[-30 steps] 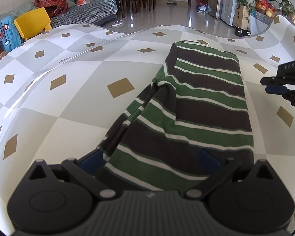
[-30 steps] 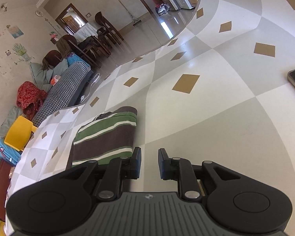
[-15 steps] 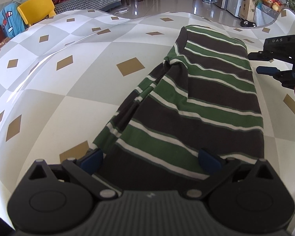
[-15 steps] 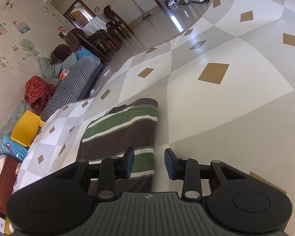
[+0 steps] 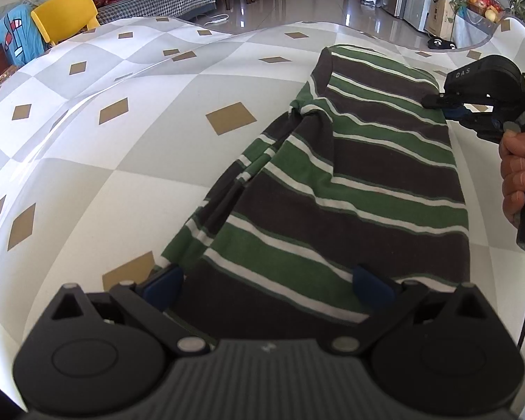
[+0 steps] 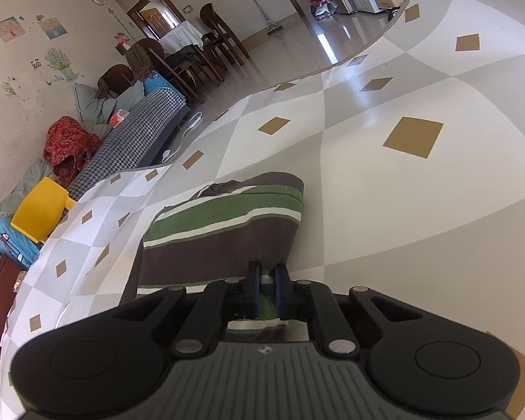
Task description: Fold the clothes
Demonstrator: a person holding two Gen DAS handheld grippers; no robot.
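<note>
Two claws worked at one striped garment [image 5: 367, 175] that lay on the desk [image 5: 122, 140], a surface covered in a white and grey checked cloth with tan diamonds. The left claw [image 5: 267, 280] stood spread wide, its blue-padded fingers [image 5: 162, 281] set either side of the garment's near end, with the cloth lying between them and nothing pinched. The right claw [image 6: 265, 288] was clenched on the garment's edge, a fold of green and white fabric caught between its two pads; in the left wrist view the same claw [image 5: 444, 105] met the far right edge of the cloth, with a hand [image 5: 516, 171] wrapped round its grip.

The garment was banded in dark brown and green with thin white lines. It lay folded lengthwise into a long strip running away from the left claw, its right edge fairly straight, its left side bunched where a sleeve or flap was gathered in loose creases. The far end showed a rounded fold.

White letters reading "DAS" [image 5: 462, 73] stood on the black body of the right claw.
</note>
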